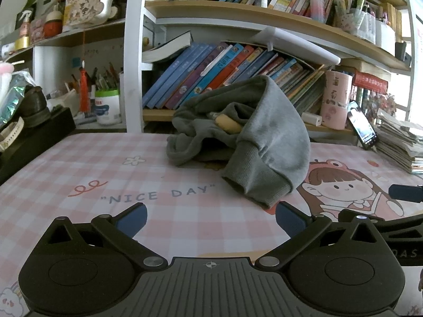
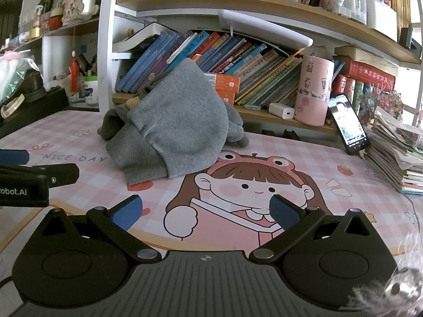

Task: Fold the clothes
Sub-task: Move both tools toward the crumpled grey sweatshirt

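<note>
A grey sweatshirt (image 1: pixel 261 137) lies crumpled in a heap on the pink checked desk mat (image 1: pixel 185 224), its ribbed cuff (image 1: pixel 253 185) hanging toward me. The same grey sweatshirt (image 2: pixel 179 124) sits left of centre in the right wrist view, beside the cartoon girl print. My left gripper (image 1: pixel 211 219) is open just short of the cuff, with nothing between its blue pads. My right gripper (image 2: pixel 205 211) is open over the cartoon girl, a short way in front of the heap and to its right. The other gripper's black body (image 2: pixel 39 179) shows at the left edge.
A bookshelf (image 1: pixel 238 15) full of books runs along the back of the desk. A pink cylinder (image 2: pixel 313 89), a white charger (image 2: pixel 281 111) and a propped phone (image 2: pixel 349 124) stand at the back right. A stack of papers (image 2: pixel 396 155) lies at right, a black box (image 1: pixel 34 137) at left.
</note>
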A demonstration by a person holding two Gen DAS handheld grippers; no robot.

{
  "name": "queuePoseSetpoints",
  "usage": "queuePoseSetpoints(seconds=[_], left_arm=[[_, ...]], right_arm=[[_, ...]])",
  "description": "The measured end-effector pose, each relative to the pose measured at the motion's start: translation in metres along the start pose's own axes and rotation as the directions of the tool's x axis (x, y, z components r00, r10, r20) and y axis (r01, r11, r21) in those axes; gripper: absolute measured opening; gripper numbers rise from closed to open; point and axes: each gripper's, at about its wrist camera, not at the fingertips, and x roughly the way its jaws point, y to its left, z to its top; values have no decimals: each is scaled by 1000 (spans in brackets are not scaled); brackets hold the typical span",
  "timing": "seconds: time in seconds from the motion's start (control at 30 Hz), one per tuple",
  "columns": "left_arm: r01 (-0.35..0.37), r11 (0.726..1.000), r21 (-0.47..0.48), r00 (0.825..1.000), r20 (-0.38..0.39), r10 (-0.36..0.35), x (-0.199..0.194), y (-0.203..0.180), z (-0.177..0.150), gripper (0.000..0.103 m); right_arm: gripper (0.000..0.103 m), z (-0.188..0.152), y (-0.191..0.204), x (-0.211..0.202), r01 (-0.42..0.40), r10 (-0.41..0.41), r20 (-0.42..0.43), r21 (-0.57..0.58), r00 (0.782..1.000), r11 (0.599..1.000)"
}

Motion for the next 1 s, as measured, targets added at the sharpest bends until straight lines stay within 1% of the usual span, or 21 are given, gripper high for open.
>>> queuePoseSetpoints(seconds=[0.2, 0.33, 0.43, 0.57, 0.7, 0.8, 1.0], left_arm=[[7, 1000, -3, 1000, 3, -7, -1, 2, 0, 103], [31, 999, -31, 999, 11, -30, -2, 7, 0, 103], [29, 998, -49, 1000, 8, -28, -1, 9, 1, 103], [28, 998, -48, 1000, 6, -28, 0, 8, 1, 103], [49, 998, -43, 999, 8, -49, 1, 7, 0, 103], [60, 997, -51, 998, 5, -60, 1, 8, 1, 103], [60, 996, -68, 998, 0, -60, 3, 11, 1, 103]], right_arm=[[103, 0, -1, 1, -11, 11, 0, 8, 1000, 1000], [103, 0, -13, 3, -48, 49, -11, 76, 999, 996], [103, 1, -21, 4, -47, 49, -12, 104, 999, 993], [103, 2, -23, 2, -31, 29, 31, 61, 999, 998], [103, 4, -18, 0, -36, 36, 76, -12, 996, 999], [103, 6, -15, 2, -49, 53, 89, -47, 995, 998], [103, 14, -10, 11, -89, 96, 102, -68, 990, 994]])
